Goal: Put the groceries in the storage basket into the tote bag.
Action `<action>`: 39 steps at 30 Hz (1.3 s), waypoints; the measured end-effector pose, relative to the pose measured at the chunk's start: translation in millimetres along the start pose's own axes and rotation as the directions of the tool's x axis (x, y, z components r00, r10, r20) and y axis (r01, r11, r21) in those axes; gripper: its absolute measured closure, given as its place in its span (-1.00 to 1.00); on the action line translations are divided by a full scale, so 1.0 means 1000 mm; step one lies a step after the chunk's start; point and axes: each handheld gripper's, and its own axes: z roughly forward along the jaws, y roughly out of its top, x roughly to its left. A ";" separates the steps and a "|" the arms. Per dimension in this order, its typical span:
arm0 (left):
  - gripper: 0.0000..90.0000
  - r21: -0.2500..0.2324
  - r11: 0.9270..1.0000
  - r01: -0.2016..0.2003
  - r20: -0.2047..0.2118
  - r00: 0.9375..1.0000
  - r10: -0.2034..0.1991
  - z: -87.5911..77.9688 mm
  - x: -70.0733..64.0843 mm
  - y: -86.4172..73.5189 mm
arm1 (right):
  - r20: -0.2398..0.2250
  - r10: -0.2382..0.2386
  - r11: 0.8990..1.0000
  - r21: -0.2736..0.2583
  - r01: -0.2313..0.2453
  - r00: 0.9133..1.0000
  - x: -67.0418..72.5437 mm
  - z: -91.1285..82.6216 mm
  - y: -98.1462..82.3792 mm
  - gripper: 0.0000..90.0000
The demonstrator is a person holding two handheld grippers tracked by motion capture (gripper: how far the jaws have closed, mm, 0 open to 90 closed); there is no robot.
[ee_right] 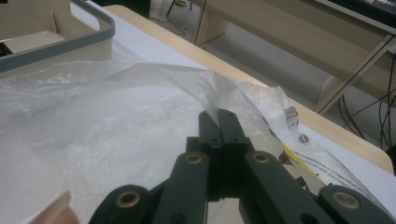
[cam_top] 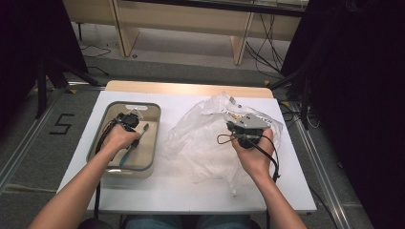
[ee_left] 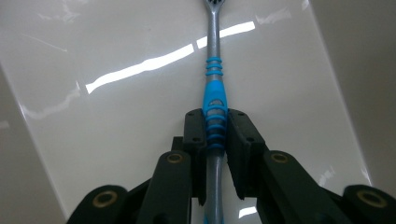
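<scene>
While a crumpled clear plastic bag (cam_top: 210, 138) covers the desk (cam_top: 143, 191) at the centre and right, a beige bin (cam_top: 154, 138) sits at nine o'clock. The left hand-held gripper (cam_top: 130, 120) reaches down into the bin, clenched on a toothbrush (ee_left: 215, 100). The toothbrush lies in the bin, its long axis running from seven to one o'clock, head away from the person. The right hand-held gripper (ee_right: 219, 116) pinches an edge of the bag.

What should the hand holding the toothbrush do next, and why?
Probably lift it. The left gripper is shut on the toothbrush inside the bin, and the right gripper pinches the plastic bag up beside it.
</scene>
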 end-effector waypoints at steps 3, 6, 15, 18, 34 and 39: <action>0.74 -0.008 1.000 0.000 0.001 1.000 0.000 0.000 0.000 -0.001 | 0.000 0.001 1.000 -0.003 -0.001 1.000 0.000 0.000 0.000 1.00; 0.74 -0.035 0.999 0.005 0.010 1.000 -0.004 -0.004 0.001 -0.002 | 0.001 0.000 1.000 -0.003 0.000 1.000 -0.001 0.000 0.000 1.00; 0.74 -0.112 0.994 0.008 0.029 1.000 -0.005 -0.016 0.003 -0.005 | 0.001 0.001 1.000 -0.003 -0.001 1.000 0.000 -0.001 0.000 1.00; 0.74 -0.133 0.991 0.007 0.029 1.000 -0.004 -0.021 0.004 -0.007 | 0.004 0.002 1.000 -0.004 -0.002 1.000 -0.001 -0.001 0.000 1.00; 0.74 -0.200 0.980 -0.007 0.030 0.999 0.013 -0.039 0.002 -0.011 | 0.003 0.002 1.000 -0.004 -0.002 1.000 -0.001 -0.001 0.000 1.00; 0.74 -0.211 0.977 -0.014 0.029 0.999 0.020 -0.042 0.002 -0.012 | 0.005 0.001 1.000 -0.005 -0.001 1.000 -0.001 -0.001 0.000 1.00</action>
